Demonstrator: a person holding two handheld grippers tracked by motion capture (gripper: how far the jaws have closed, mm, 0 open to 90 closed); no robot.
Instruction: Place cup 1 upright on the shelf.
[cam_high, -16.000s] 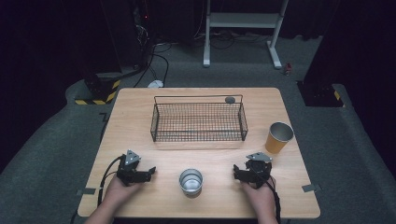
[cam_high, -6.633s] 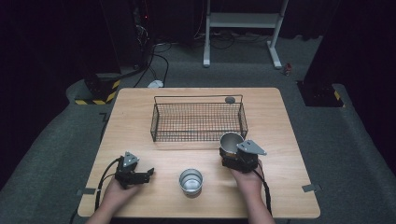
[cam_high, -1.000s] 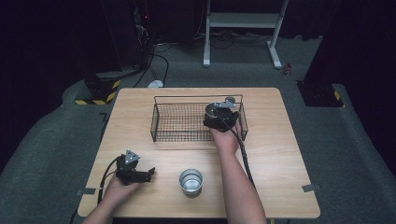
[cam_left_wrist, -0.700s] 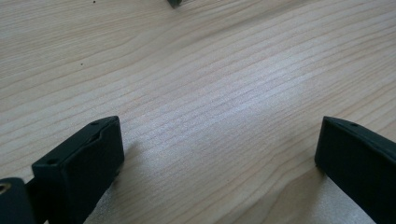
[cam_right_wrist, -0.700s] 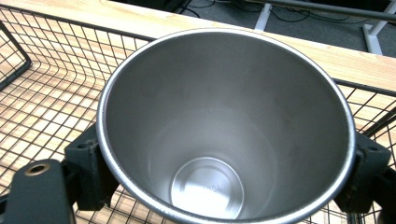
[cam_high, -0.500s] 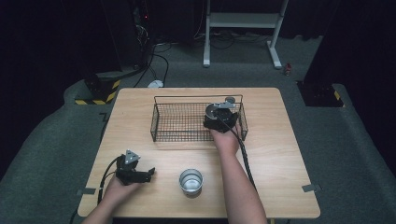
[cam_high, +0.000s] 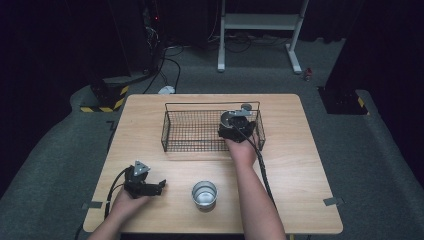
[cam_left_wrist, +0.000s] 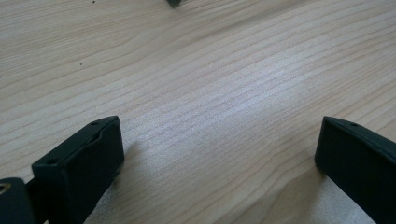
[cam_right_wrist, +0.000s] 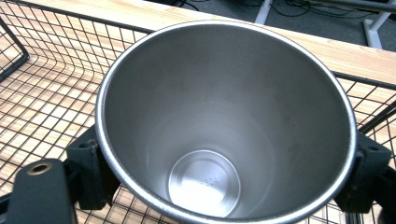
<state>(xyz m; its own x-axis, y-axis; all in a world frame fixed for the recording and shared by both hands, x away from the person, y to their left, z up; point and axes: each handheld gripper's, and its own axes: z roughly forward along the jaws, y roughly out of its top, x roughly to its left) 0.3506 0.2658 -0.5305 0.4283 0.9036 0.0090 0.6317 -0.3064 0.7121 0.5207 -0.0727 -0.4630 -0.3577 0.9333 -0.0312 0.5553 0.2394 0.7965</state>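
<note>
Gripping a tapered cup of brushed stainless steel (cam_right_wrist: 224, 126) between its two black jaws, the right tool (cam_high: 231, 126) is hanging over the right end of a rectangular black wire-mesh basket (cam_high: 195, 131). In the right gripper view the jaws are pressing on opposite sides of the cup's outer wall just below its rolled rim, and the cup is standing mouth up, its smooth inner wall narrowing to a round, flat bottom with a faint stamped mark. Around it the basket's fine square grid is showing, with pale wood grain visible through the wires. In the high view the cup is sitting within the basket's outline near the right wall; whether its base is touching the mesh floor I cannot tell.

The left tool (cam_high: 145, 184) is resting on the light wooden surface (cam_high: 300, 165) near the front left corner, its jaws spread wide apart and holding nothing, with bare grained wood lying between them in the left gripper view.

A second steel cup (cam_high: 204, 194), shorter and shiny, is standing upright on the surface near the front edge, between the two forearms and well apart from the basket. That is making two metal cups, one basket and two tools.
</note>
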